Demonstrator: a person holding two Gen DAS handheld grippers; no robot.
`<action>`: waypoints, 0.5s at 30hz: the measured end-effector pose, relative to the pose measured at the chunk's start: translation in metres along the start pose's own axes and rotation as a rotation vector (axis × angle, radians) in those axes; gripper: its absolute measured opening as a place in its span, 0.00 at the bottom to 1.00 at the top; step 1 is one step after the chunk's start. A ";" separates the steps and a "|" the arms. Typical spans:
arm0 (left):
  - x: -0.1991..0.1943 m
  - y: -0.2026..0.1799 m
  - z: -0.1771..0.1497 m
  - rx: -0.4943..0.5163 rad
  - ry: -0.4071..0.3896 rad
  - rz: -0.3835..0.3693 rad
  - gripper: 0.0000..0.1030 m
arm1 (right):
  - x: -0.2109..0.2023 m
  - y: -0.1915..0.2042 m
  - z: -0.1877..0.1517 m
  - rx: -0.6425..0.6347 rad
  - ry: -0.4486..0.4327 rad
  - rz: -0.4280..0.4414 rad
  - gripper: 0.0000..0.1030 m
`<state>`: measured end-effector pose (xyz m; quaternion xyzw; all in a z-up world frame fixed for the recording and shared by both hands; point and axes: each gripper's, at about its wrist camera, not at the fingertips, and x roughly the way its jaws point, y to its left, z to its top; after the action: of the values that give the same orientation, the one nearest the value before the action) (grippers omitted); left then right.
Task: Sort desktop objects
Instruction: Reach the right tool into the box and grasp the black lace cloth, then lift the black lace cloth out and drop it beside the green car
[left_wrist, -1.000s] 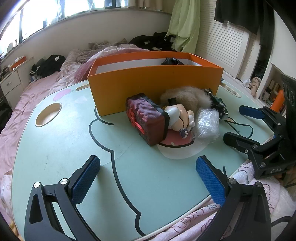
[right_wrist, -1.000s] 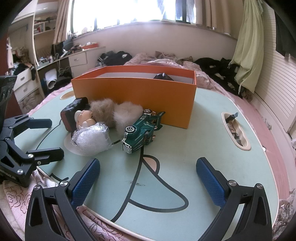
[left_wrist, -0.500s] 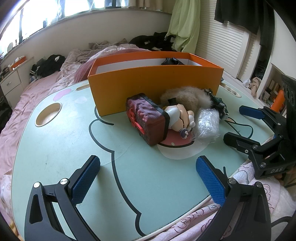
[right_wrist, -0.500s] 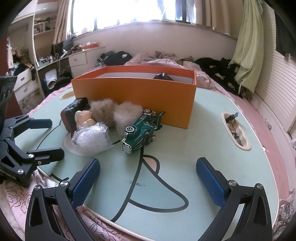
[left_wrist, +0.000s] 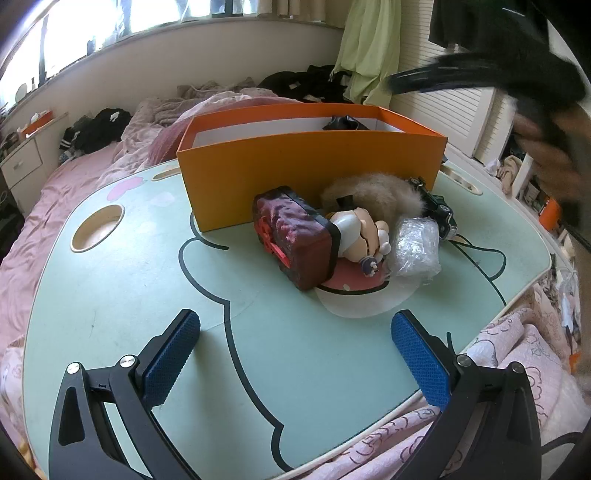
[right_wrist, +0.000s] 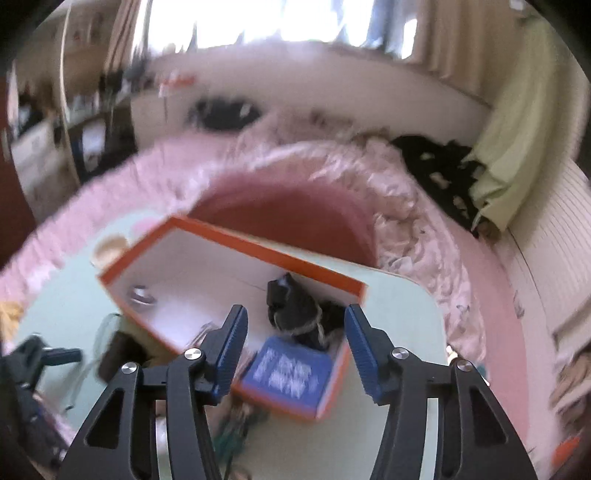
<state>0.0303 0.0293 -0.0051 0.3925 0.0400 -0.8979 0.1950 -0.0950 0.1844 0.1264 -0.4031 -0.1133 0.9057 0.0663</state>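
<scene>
Right gripper (right_wrist: 295, 347) has swung up over the orange box (right_wrist: 177, 295), fingers parted, empty | left gripper (left_wrist: 295, 354) unmoved, fingers spread | we judge sorting barely begun: toy car (left_wrist: 439, 210) and the rest still on desk (left_wrist: 110, 295).

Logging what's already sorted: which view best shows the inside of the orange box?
The right wrist view: it looks down into the orange box, blurred, showing a dark bundle and blue item. The left wrist view shows mainly its outer wall.

We see a pink bedspread (left_wrist: 110, 155) rumpled behind the mint-green table (left_wrist: 110, 295). A pale green curtain (left_wrist: 373, 48) hangs beside white slatted doors (left_wrist: 454, 110), with dark clothes (right_wrist: 443, 166) heaped nearby.
</scene>
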 end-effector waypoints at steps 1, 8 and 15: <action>0.000 0.000 0.000 0.000 0.000 0.000 1.00 | 0.015 0.001 0.005 -0.015 0.042 -0.009 0.53; 0.001 0.001 -0.001 -0.003 -0.005 0.001 1.00 | 0.101 0.003 0.013 -0.016 0.326 -0.051 0.31; 0.002 0.000 -0.002 -0.005 -0.007 0.003 1.00 | 0.053 -0.008 0.012 0.076 0.130 0.002 0.22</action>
<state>0.0306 0.0288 -0.0077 0.3891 0.0409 -0.8988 0.1976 -0.1391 0.2017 0.0980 -0.4584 -0.0737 0.8813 0.0879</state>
